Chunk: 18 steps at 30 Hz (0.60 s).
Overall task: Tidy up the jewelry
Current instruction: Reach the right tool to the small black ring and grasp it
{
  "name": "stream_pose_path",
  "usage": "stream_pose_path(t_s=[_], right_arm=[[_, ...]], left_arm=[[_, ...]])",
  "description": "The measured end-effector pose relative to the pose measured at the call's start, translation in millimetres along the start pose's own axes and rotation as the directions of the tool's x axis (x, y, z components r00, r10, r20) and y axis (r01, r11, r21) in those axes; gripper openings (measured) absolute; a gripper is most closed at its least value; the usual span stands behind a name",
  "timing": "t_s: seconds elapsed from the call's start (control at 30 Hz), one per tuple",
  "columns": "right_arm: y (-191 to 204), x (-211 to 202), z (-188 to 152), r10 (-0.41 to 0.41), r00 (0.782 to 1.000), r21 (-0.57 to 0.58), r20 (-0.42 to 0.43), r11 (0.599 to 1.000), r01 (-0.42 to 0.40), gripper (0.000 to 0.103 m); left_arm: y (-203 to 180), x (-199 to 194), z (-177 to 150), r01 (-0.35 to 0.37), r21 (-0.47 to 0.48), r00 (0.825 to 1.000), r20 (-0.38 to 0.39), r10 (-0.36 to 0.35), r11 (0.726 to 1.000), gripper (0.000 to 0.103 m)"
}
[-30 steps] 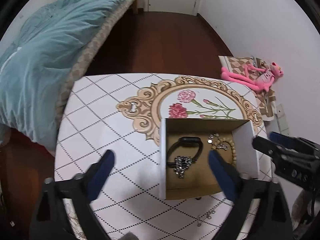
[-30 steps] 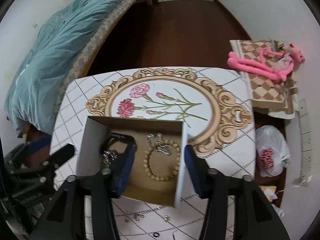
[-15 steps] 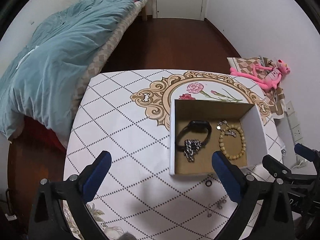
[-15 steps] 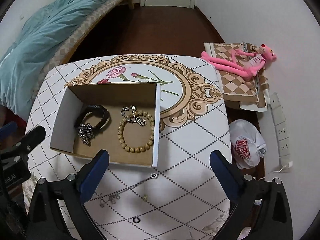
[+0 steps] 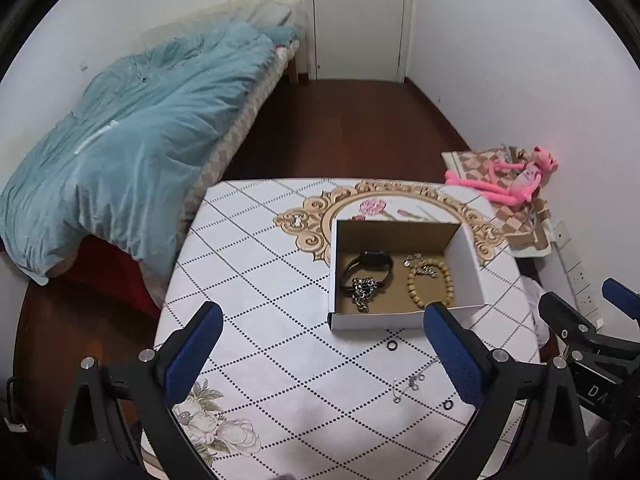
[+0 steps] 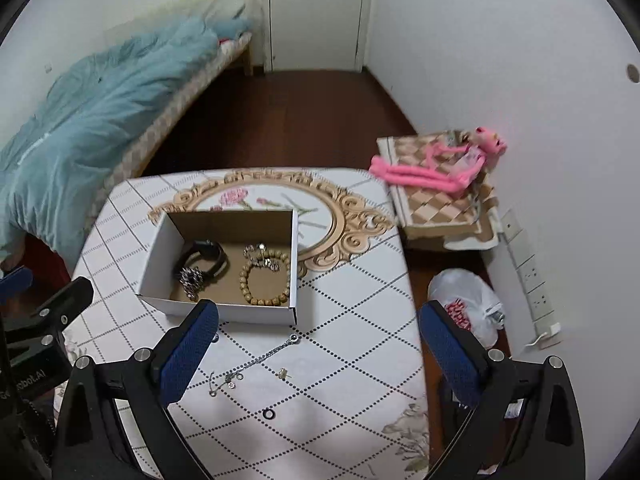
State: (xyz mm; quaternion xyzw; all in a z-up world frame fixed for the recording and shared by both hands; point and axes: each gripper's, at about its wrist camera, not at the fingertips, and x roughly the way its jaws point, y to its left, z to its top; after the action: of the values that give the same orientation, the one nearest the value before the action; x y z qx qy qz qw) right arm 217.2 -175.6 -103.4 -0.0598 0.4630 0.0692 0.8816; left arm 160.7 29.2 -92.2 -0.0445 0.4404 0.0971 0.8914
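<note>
A white cardboard box (image 5: 468,252) (image 6: 154,264) stands on the patterned table. Inside lie a black watch (image 5: 370,266) (image 6: 206,258), a silver chain (image 5: 363,292) (image 6: 191,279) and a beaded bracelet (image 5: 432,284) (image 6: 265,284). On the table near the box lie a thin chain necklace (image 6: 260,358) (image 5: 410,384), a small earring (image 6: 283,373) and small black rings (image 5: 391,346) (image 6: 268,414). My left gripper (image 5: 320,354) is open and empty, in front of the box. My right gripper (image 6: 320,354) is open and empty above the loose pieces.
A bed with a teal duvet (image 5: 132,148) stands left of the table. A pink plush toy (image 6: 432,168) lies on a chequered box by the right wall. A white plastic bag (image 6: 466,304) sits on the floor at the table's right edge. A shut door (image 5: 360,20) is at the back.
Both grippers have pulled back and up from the box. The right gripper's jaws have spread wider. More of the table and the loose pieces now show.
</note>
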Motion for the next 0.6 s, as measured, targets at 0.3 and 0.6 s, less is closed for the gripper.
stream_pose_path(t_s=[0.3,0.6], right_arm=[[-6.3,-56.7,-7.0,0.0,0.995,0.026,0.097,1.0,-0.002,0.102],[-11.1,-15.9,-45.4,0.058,0.998,0.059,-0.03,0.997,-0.056,0.102]], left_arm=[[-3.7,-40.1,-6.5,-0.007,0.0,0.997,0.072,0.007,1.0,0.102],[3.4,3.2,-45.5,-0.063,0.001,0.997,-0.032,0.063,0.998,0.102]])
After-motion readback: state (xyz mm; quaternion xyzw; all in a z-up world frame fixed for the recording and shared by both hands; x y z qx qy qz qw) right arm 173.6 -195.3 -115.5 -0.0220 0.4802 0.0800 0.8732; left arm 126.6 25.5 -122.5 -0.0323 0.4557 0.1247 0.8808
